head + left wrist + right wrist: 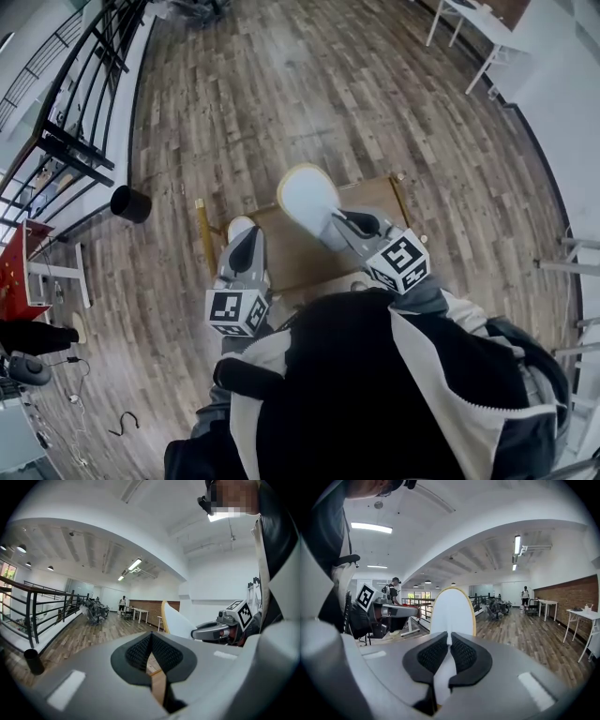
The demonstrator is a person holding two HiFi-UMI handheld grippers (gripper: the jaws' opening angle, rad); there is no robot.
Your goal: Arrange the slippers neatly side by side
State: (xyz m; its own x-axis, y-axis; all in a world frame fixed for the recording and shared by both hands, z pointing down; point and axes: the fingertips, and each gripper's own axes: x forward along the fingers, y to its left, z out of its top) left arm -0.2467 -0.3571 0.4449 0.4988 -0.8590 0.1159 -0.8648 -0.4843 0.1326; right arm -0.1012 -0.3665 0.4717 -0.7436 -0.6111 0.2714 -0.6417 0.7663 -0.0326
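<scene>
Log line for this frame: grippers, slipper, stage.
left gripper: shut, empty | right gripper: shut on white slipper, held above brown board | stage: placement not yet done

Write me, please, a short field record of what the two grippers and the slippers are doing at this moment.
right gripper: shut on white slipper, which sticks out ahead of the jaws, raised clear of the table
left gripper: shut, nothing seen between its jaws
second white shape: just past the left gripper's tip, likely the other slipper, not certain
low wooden table: below both grippers
floor: wooden planks, black bin standing on it
</scene>
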